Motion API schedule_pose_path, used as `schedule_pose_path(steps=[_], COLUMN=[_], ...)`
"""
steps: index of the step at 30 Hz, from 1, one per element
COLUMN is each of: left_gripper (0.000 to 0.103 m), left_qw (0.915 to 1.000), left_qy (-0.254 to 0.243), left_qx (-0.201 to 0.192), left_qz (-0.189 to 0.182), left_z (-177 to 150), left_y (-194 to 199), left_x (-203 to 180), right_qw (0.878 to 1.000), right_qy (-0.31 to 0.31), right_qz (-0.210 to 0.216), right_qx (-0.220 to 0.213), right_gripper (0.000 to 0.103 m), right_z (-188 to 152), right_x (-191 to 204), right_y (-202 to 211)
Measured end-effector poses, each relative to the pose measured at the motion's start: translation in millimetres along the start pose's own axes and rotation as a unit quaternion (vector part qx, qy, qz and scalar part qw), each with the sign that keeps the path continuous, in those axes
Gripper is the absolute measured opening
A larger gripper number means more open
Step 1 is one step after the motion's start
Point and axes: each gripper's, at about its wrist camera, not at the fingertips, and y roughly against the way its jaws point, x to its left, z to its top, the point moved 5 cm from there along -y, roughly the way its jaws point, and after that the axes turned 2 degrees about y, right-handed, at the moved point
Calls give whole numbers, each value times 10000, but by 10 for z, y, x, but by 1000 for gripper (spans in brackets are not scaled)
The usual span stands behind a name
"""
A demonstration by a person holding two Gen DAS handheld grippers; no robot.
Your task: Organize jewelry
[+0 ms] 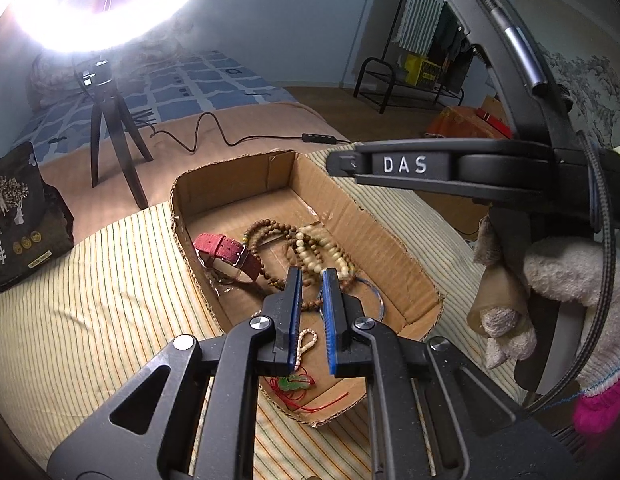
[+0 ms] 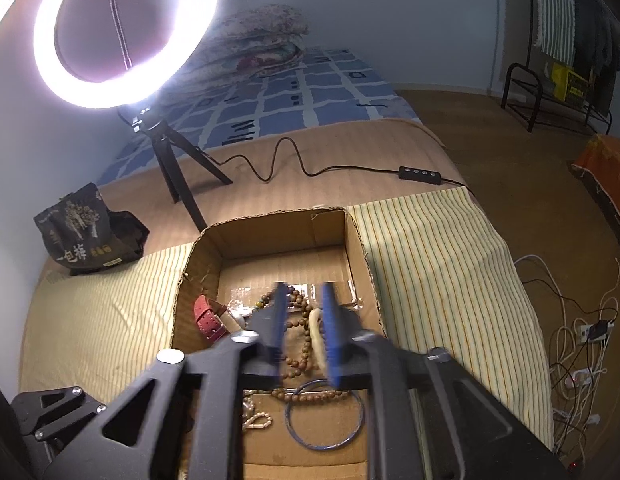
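An open cardboard box (image 1: 238, 178) (image 2: 270, 236) lies on a striped cloth. In it are a red watch (image 1: 226, 250) (image 2: 208, 318), brown wooden beads (image 1: 266, 228) (image 2: 298, 344), a cream bead bracelet (image 1: 317, 252) (image 2: 315, 336), a thin blue bangle (image 1: 379, 300) (image 2: 325, 416), a small white bead loop (image 1: 306, 340) (image 2: 256, 420) and a green pendant on red cord (image 1: 294, 384). My left gripper (image 1: 311, 280) hovers over the beads, pads nearly together with nothing between them. My right gripper (image 2: 306, 316), blurred, stands open above the beads; the cream bracelet shows between its pads, untouched.
A lit ring light on a small tripod (image 2: 122, 32) (image 1: 110, 128) stands behind the box, its cable and switch (image 2: 419, 172) trailing right. A dark printed bag (image 2: 90, 236) sits left. A gloved hand (image 1: 569, 272) is at the right. Loose cables (image 2: 581, 340) lie on the floor.
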Motion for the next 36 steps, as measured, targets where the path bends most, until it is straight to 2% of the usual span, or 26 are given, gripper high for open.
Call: schedule_pose_path(steps=[1, 3, 5, 6, 15, 21, 32, 36], left_gripper=[9, 14, 45, 49, 49, 49, 49, 49], left_qw=[10000, 10000, 10000, 9999, 9997, 9994, 9974, 9970], left_qy=[-1, 17, 47, 66, 62, 7, -176, -182], left_qx=[9, 21, -36, -99, -204, -320, -653, -718], left_qz=[15, 33, 49, 56, 93, 134, 235, 231], left_z=[-6, -15, -13, -5, 0, -12, -67, -102], left_y=[-2, 0, 22, 46, 174, 325, 757, 897], left_x=[3, 18, 31, 36, 48, 60, 38, 35], right_qw=[10000, 10000, 10000, 10000, 9999, 9997, 9987, 9982], right_qy=[-1, 0, 2, 4, 35, 25, 136, 188], right_qz=[-9, -8, -9, -25, -83, -90, -153, -191], right_qx=[-22, -72, -90, -96, -110, -224, -459, -543], right_gripper=[42, 42, 42, 42, 44, 53, 58, 68], right_z=[4, 10, 14, 13, -12, -29, -113, -188], right_x=[-3, -1, 0, -3, 12, 19, 88, 116], right_y=[9, 31, 46, 55, 114, 247, 594, 742])
